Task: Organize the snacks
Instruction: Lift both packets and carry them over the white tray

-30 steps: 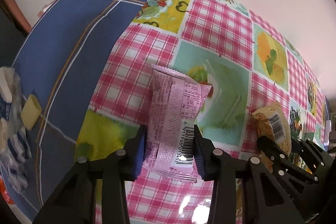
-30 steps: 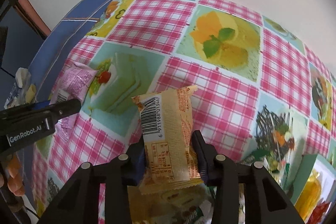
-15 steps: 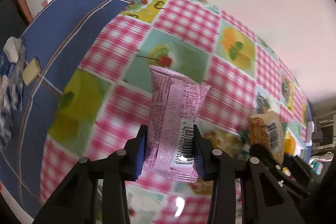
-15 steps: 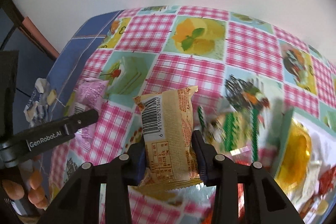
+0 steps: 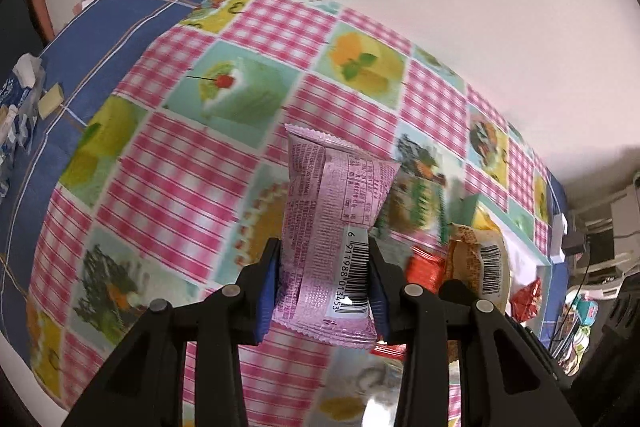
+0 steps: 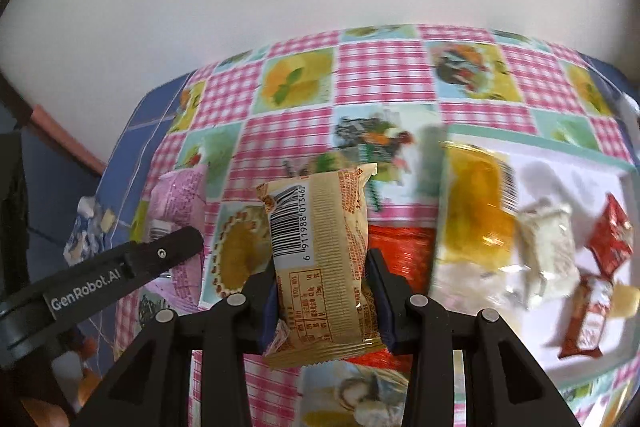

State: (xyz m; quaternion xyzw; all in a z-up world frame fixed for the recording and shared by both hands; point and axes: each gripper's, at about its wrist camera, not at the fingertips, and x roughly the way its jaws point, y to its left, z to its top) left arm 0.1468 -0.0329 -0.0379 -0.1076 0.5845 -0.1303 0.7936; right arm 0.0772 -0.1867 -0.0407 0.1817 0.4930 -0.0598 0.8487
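The left tool [image 5: 323, 283] pinches a pink foil snack packet [image 5: 334, 243] upright above the pink-checked, cloth-covered surface [image 5: 176, 163], the right tool [image 6: 322, 291] clamps a tan barcoded snack packet [image 6: 320, 259] likewise, and at two o'clock beyond lies a white, teal-rimmed tray [image 6: 560, 175] of mixed wrapped snacks.
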